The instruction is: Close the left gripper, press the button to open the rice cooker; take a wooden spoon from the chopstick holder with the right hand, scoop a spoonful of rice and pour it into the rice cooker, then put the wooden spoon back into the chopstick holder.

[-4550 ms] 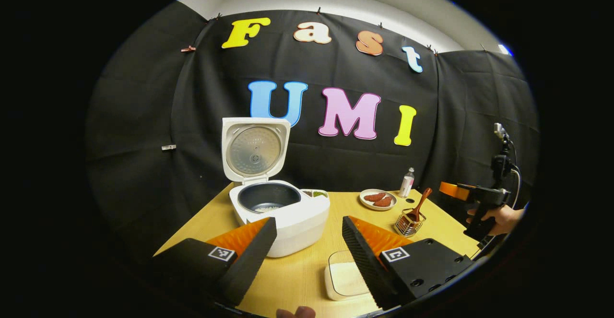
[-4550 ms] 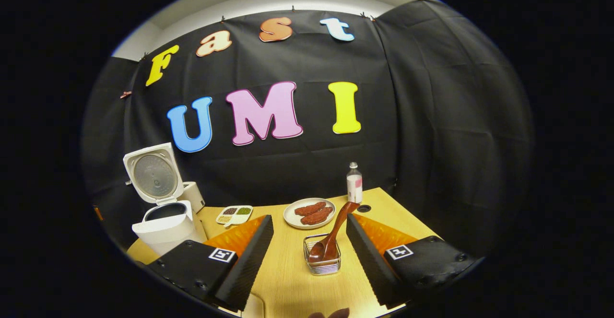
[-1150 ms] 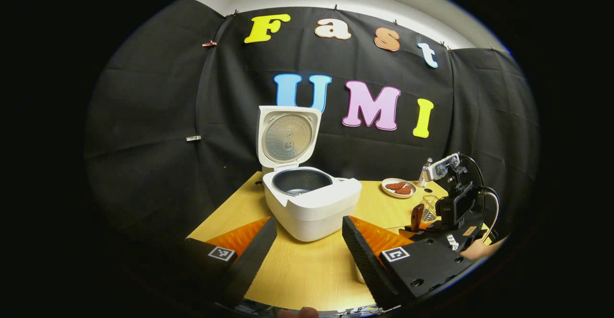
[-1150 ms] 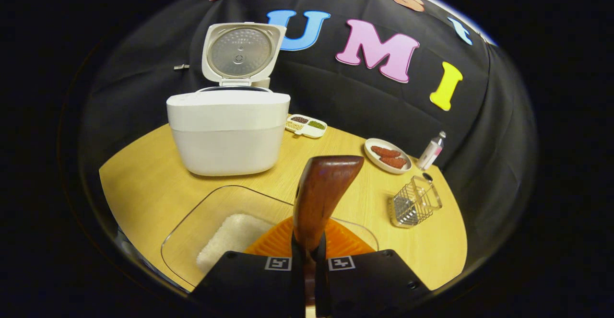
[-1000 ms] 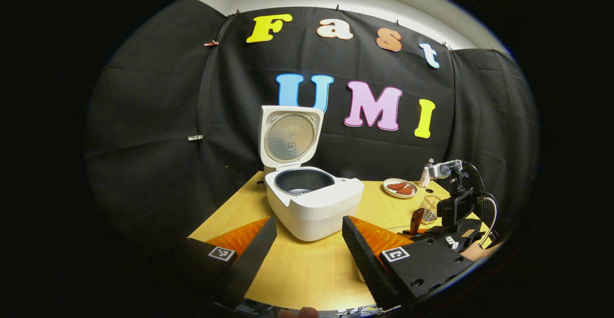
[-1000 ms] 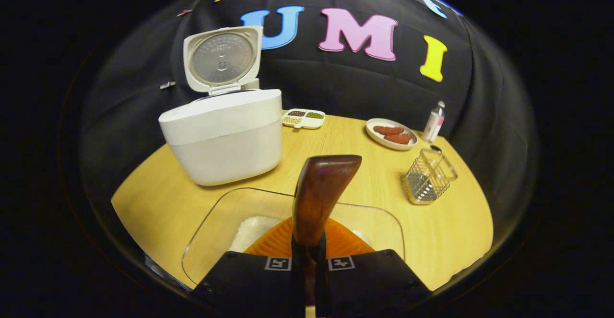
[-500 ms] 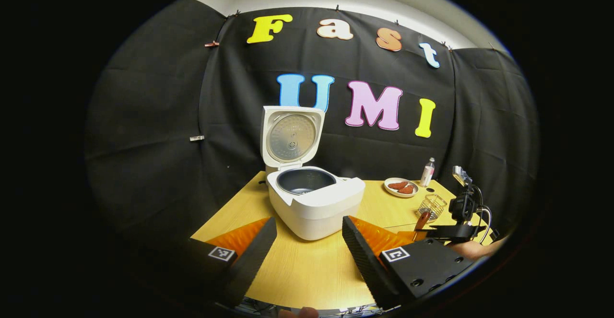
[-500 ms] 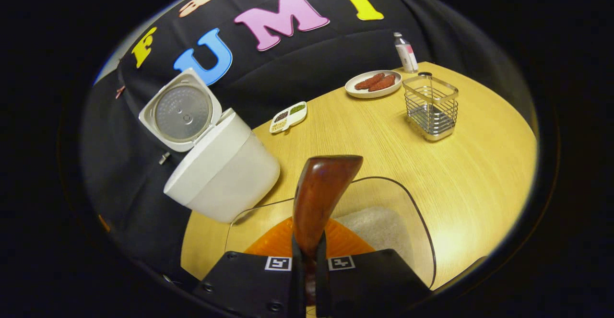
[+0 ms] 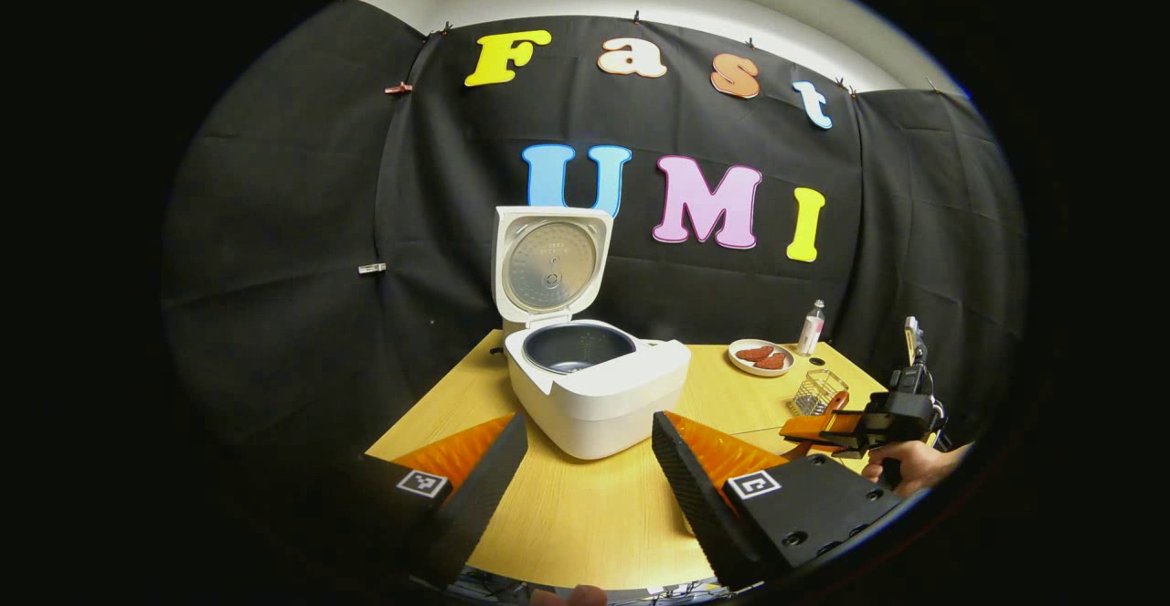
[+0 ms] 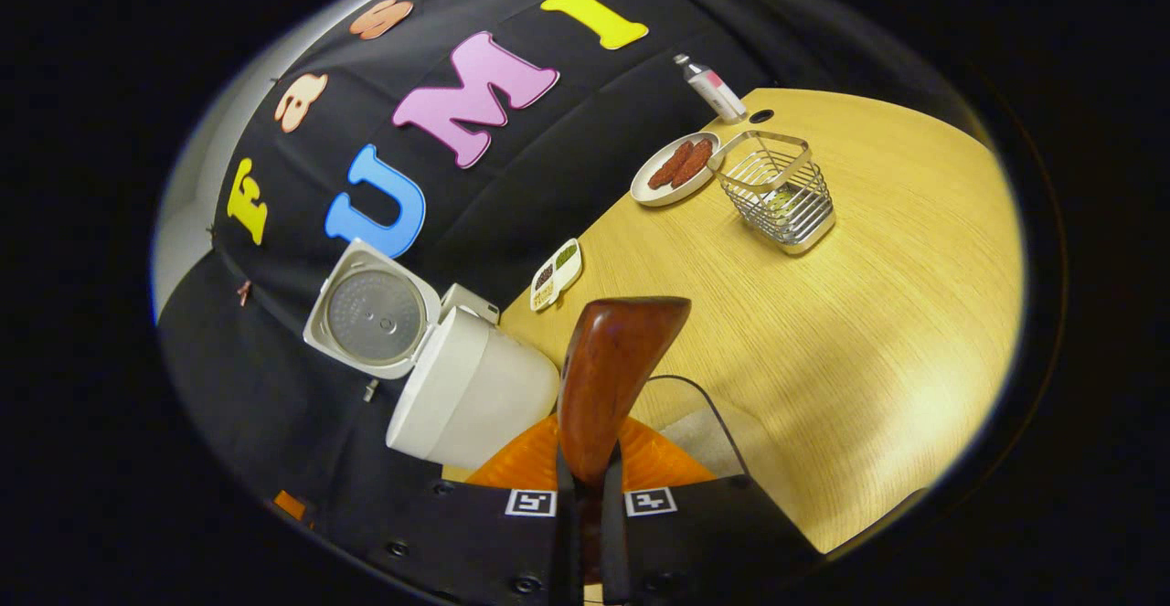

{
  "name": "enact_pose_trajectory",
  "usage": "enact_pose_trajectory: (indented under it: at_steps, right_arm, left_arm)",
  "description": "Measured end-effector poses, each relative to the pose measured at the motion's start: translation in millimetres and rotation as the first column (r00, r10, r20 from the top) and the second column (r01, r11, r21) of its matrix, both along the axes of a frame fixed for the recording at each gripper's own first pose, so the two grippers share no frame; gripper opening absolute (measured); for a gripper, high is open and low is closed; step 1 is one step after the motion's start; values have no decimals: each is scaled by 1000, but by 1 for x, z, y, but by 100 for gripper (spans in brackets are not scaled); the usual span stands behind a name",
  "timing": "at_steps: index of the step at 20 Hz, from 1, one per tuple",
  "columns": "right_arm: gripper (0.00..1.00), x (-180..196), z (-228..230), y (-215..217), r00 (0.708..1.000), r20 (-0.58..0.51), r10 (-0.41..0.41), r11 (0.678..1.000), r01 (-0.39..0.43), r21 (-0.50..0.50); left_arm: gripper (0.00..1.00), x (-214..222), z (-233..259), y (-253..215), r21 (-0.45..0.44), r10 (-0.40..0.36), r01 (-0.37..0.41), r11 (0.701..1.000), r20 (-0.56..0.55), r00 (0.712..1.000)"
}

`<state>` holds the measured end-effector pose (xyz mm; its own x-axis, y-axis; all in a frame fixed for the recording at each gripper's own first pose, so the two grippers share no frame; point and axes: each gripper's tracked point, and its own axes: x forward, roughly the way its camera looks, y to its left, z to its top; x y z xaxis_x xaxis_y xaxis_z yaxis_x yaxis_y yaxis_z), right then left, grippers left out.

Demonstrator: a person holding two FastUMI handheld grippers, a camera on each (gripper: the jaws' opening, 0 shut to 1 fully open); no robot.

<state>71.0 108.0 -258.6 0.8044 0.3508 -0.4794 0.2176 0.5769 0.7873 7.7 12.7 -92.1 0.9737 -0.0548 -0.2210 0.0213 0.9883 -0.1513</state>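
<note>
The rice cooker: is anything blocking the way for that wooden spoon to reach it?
Nothing visible does. The rice cooker stands with its lid up, pot uncovered. The right tongs grip the wooden spoon over the rice container, with bare table between.

Landmark: rice cooker [image 9: 594, 387]. Its lid [image 9: 551, 263] stands upright at the back — the pot mouth is open from above and from the front. Bare table [image 9: 576, 515] lies in front; the wire holder [image 9: 816, 392] stands well apart, rightward.

Wooden spoon [image 10: 612, 377] bowl hidden below right gripper [image 10: 590, 533] jaws; rice container [image 10: 708, 428] mostly hidden.
</note>
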Motion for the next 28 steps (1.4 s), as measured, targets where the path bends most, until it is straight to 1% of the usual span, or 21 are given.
enact_pose_trajectory:
  at_steps: [6,9,12,13,14,15,17,18,21,25,28]
  right_arm:
    - [12,9,27,-16,996,-6,-85,988,85,128]
    - [12,12,49,-17,995,-4,-97,987,96,127]
    - [12,24,87,-8,993,30,-110,981,104,163]
    - [17,30,100,-4,994,39,-107,981,99,169]
    - [12,35,112,2,993,54,-102,983,92,156]
    - [12,43,130,3,993,78,-90,988,79,133]
    - [12,60,162,19,990,128,-64,992,50,114]
    - [12,70,174,31,989,138,-54,992,38,117]
    - [12,106,208,58,983,171,-60,989,35,147]
    - [12,151,219,98,985,160,-70,983,40,182]
    - [12,185,216,123,986,151,-71,984,44,175]
  left_arm:
    - [95,-1,3,-3,0,-1,1,1000,8,1000]
    - [95,-2,2,-4,-6,-2,2,1000,8,1000]
    - [95,-3,1,-4,-17,0,1,1000,10,1000]
    - [95,-3,0,-3,-19,0,0,1000,10,1000]
    - [95,-3,0,-3,-21,0,0,1000,12,1000]
    - [95,-4,-1,-2,-22,1,-1,1000,13,1000]
    - [95,-5,-3,0,-21,2,-2,1000,12,1000]
    - [95,-5,-3,1,-21,3,-3,1000,12,1000]
    - [95,-4,-9,5,-30,9,-9,999,5,1000]
    - [95,-2,-13,14,-24,13,-12,1000,9,1000]
    - [95,3,-10,16,-15,9,-8,1000,20,1000]
